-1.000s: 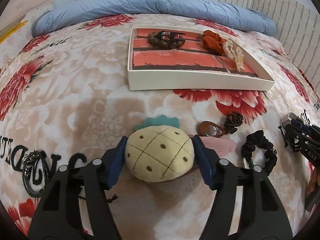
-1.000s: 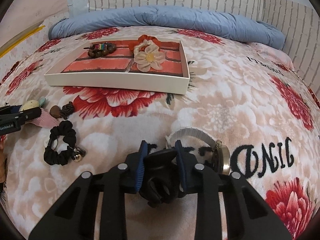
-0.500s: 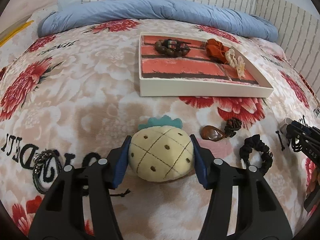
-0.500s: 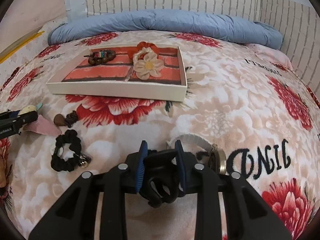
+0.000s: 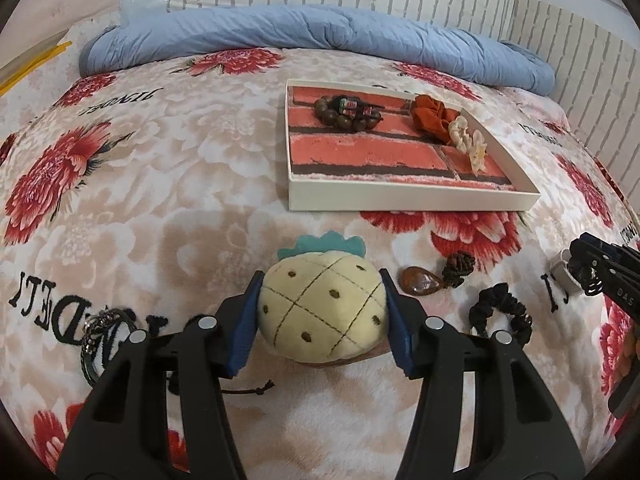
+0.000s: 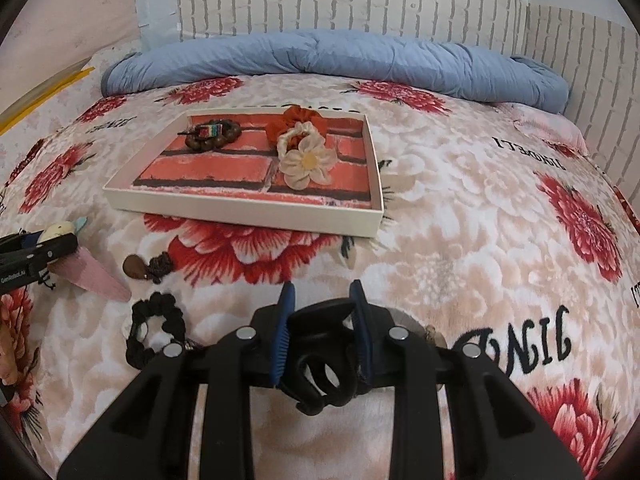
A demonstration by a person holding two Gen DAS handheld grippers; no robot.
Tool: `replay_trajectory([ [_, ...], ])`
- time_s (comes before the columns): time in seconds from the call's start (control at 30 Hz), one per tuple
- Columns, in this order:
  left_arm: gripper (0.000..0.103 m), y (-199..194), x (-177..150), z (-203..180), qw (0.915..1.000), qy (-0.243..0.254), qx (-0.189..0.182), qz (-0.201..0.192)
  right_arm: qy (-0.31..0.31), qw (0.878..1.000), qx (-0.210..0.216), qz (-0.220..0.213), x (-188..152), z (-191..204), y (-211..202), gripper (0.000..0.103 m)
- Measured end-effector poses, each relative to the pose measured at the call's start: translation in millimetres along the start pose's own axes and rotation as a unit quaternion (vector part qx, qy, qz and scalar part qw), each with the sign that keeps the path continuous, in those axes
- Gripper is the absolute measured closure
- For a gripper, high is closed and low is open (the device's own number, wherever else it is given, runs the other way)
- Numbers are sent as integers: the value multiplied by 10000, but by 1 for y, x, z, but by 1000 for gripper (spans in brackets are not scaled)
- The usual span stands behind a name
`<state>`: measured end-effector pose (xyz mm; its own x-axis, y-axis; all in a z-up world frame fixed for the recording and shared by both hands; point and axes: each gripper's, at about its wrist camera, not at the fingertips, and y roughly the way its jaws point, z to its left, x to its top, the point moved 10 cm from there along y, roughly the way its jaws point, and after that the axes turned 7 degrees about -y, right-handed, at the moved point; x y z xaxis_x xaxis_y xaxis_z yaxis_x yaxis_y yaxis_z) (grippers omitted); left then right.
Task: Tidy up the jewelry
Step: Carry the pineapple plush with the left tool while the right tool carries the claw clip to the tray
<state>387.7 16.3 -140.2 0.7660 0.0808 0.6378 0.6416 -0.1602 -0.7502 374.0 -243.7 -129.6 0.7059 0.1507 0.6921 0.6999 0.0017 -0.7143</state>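
Left tool is gripping a plush pineapple clip between its blue pads, just above the floral bed blanket. Next to it a brown teardrop pendant and a black scrunchie are lying on the blanket. The tray is sitting farther back, holding a wooden bead bracelet. Right tool is squeezing a black claw clip, held near the blanket.
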Motion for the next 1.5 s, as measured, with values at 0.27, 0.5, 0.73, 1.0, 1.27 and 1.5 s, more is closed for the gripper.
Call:
replay_trajectory([
  [0.27,49,-12,33,-5,9997,-91,-101,-179,107,9999,35,-44,29,-3,6,74],
  [0.5,49,-15,78,-17,9987,-184,-200,-434,140,9998,-28,-144,66,-10,17,74],
  [0.73,49,19,117,-38,9986,-136,-272,-440,313,9994,-61,-105,94,-24,52,74],
  [1.0,49,70,135,-62,9991,168,-204,-341,382,9992,-70,102,109,-30,107,74],
  [1.27,49,99,139,-73,9989,317,-197,-295,390,9992,-78,102,122,-31,136,75],
  [1.5,49,115,141,-68,9993,270,-135,-201,419,9990,-116,115,124,-30,150,74],
])
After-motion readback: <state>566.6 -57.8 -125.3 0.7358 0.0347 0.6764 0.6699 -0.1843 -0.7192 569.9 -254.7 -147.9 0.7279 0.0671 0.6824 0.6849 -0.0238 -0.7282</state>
